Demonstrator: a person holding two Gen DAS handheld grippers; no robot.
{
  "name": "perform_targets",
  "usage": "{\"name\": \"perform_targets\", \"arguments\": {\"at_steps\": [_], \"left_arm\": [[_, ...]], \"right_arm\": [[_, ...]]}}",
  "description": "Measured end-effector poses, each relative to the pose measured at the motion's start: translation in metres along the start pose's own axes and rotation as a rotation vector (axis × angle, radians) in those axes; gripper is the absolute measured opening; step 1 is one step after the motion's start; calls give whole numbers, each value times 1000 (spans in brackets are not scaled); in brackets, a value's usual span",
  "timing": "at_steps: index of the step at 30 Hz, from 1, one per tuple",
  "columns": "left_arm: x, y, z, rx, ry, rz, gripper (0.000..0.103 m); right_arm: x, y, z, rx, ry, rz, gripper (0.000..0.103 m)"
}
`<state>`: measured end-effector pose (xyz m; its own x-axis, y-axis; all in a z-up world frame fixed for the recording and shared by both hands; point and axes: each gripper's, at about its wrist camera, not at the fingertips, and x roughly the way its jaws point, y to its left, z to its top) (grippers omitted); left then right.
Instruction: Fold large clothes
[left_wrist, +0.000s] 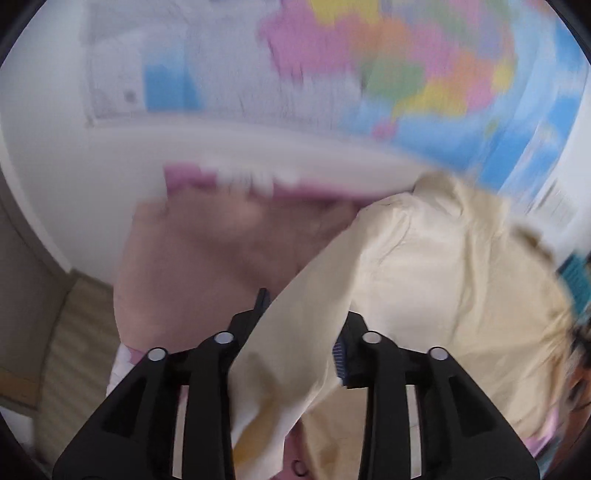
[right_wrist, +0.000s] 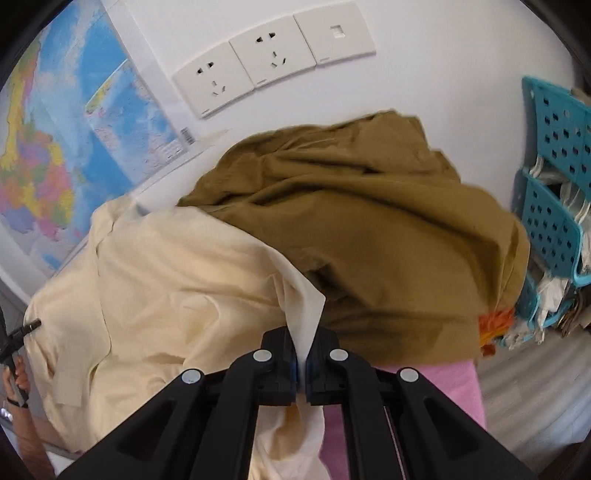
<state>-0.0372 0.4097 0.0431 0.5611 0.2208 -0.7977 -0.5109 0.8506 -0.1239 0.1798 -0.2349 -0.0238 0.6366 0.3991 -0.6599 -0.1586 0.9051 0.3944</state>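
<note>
The cream garment (right_wrist: 166, 266) is spread at nine o'clock of the heaped olive-brown garment (right_wrist: 351, 229) on the pink surface (right_wrist: 458, 384). Its edge is clamped between the closed right gripper (right_wrist: 303, 369), presumably so a fold can be carried over. In the left gripper (left_wrist: 301, 325) a strip of the same cloth lies between parted jaws; whether it is pinched cannot be told.

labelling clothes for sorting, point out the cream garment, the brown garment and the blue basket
cream garment (right_wrist: 166, 266), right wrist view, its flat middle
brown garment (right_wrist: 369, 221), right wrist view, its crumpled middle
blue basket (right_wrist: 554, 147), right wrist view, its perforated wall
</note>
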Motion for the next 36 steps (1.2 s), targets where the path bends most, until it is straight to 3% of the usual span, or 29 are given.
{"name": "perform_targets", "arguments": {"at_steps": [2, 4, 6, 8, 9, 10, 11, 15, 17, 20, 24, 25, 28, 30, 31, 33, 35, 36], "left_arm": [[22, -7, -8, 25, 21, 49, 41], [28, -15, -12, 37, 25, 62, 43], [12, -23, -16, 60, -30, 32, 58], [-8, -33, -23, 83, -87, 4, 65], [-20, -37, -28, 101, -108, -24, 70], [-27, -41, -31, 114, -123, -37, 78], [-36, -45, -38, 135, -145, -50, 80], [-71, -66, -70, 241, -214, -115, 88], [-82, -71, -88, 253, -223, -182, 89], [-84, -76, -125, 267, -222, -264, 89], [-82, -74, -166, 272, -195, -318, 89], [-81, -72, -175, 267, -182, -330, 89], [-81, -68, -195, 280, -160, -324, 89], [-80, -63, -204, 274, -154, -334, 89], [-80, -60, -208, 261, -151, -343, 89], [-78, -54, -214, 240, -143, -357, 89], [-76, -50, -218, 235, -135, -350, 89], [-73, -49, -222, 234, -124, -353, 89]], "right_arm": [[6, -2, 3, 9, -21, 13, 3], [24, 1, 2, -46, 25, -64, 3], [32, -8, 4, -5, 83, -44, 4], [18, -6, 5, 1, 66, -18, 10], [10, -3, 5, -6, 55, -24, 34], [-6, 1, 2, -22, 19, -56, 72], [-17, 3, -1, -35, -11, -70, 80], [-76, 39, -31, -207, -113, -71, 79], [-97, 66, -56, -323, -124, 2, 79], [-103, 112, -112, -545, -57, 28, 79], [-79, 147, -188, -760, 78, -20, 73], [-68, 153, -210, -822, 116, -64, 73], [-48, 160, -249, -935, 115, -178, 73], [-36, 161, -259, -930, 87, -198, 73], [-33, 163, -257, -896, 23, -199, 73], [-24, 163, -252, -834, 12, -190, 72], [-11, 164, -246, -788, 19, -173, 66], [-8, 166, -244, -771, 17, -148, 56]]}}
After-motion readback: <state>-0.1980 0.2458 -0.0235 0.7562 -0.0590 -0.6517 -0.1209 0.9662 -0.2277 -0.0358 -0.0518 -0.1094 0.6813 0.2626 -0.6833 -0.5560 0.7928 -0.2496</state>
